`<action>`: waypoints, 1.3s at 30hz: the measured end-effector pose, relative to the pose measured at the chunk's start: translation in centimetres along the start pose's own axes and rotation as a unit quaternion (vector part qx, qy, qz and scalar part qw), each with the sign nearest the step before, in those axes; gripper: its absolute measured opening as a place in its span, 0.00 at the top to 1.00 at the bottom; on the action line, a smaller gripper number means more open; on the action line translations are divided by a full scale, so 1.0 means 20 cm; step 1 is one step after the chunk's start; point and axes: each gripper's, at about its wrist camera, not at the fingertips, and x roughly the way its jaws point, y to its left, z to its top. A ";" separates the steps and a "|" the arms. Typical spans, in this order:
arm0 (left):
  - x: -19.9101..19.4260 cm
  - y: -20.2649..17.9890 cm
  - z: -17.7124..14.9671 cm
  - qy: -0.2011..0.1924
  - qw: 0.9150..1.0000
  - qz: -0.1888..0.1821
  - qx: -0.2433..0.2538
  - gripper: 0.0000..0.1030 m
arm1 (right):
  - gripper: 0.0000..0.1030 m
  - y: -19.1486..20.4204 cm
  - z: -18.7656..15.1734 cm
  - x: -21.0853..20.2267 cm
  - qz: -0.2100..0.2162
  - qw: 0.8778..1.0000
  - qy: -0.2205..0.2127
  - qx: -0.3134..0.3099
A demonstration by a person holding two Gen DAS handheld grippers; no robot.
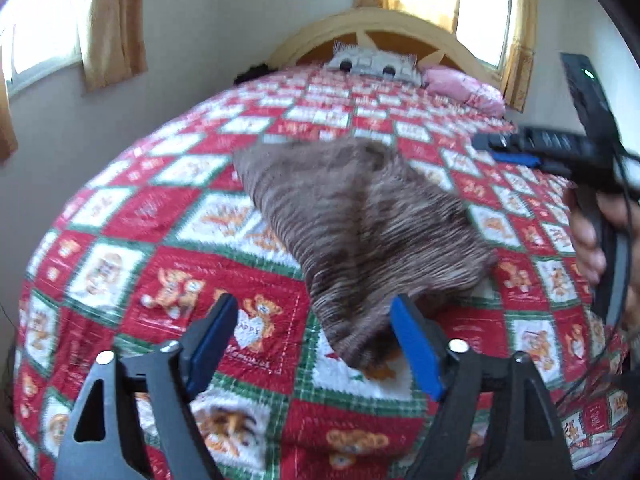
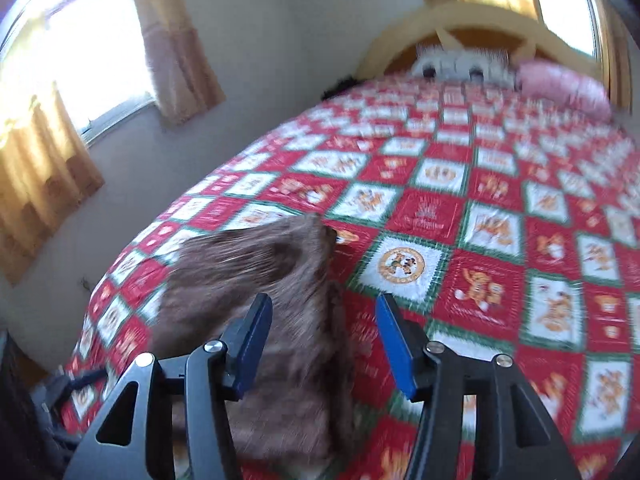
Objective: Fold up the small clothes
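Note:
A small brown striped garment [image 1: 360, 216] lies crumpled on the red, white and green teddy-bear quilt [image 1: 168, 216]. My left gripper [image 1: 316, 312] is open and empty, its right blue pad just at the garment's near corner. In the right wrist view the same garment [image 2: 272, 292] lies left of centre, blurred. My right gripper [image 2: 322, 312] is open and empty above its right edge. The right gripper also shows in the left wrist view [image 1: 520, 148], held by a hand above the quilt, to the right of the garment.
A wooden headboard [image 1: 384, 28], a grey cushion [image 1: 376, 64] and a pink pillow [image 1: 464, 84] sit at the far end of the bed. A wall with curtained windows [image 1: 108, 20] runs along the bed's left side.

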 end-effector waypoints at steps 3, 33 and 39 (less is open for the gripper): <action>-0.15 -0.02 0.04 -0.042 0.999 0.003 0.007 0.05 | 0.46 0.13 -0.08 -0.23 -0.011 0.999 -0.036 -0.021; -0.62 -0.14 0.15 -0.157 0.987 -0.025 0.026 0.00 | 0.38 0.41 -0.33 -0.84 -0.050 0.990 -0.110 -0.077; -0.62 -0.16 0.14 -0.157 0.987 -0.025 0.028 0.00 | 0.38 0.40 -0.33 -0.86 -0.051 0.989 -0.116 -0.073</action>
